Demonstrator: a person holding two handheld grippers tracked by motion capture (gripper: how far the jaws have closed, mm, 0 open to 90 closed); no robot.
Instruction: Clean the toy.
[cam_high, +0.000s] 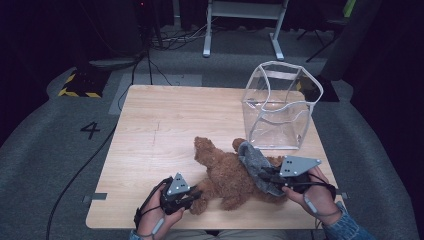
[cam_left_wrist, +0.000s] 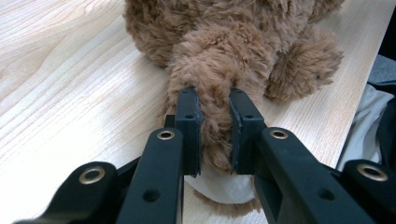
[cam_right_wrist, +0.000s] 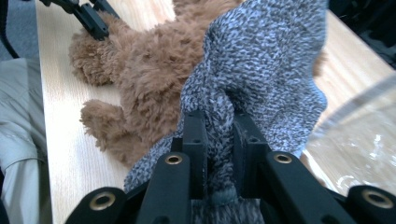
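My left tool (cam_left_wrist: 215, 100) is pinching one limb of the brown plush teddy bear (cam_high: 227, 175), which lies on the light wooden table (cam_high: 150, 135) directly ahead of it. My right tool (cam_right_wrist: 219, 123) is clamped on a fold of the grey knitted sock (cam_right_wrist: 261, 65), draped over the bear just ahead. A clear plastic container (cam_high: 280, 105) stands beyond the right tool.

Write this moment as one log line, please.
left tool: shut on teddy bear leg | right tool: shut on grey knit garment
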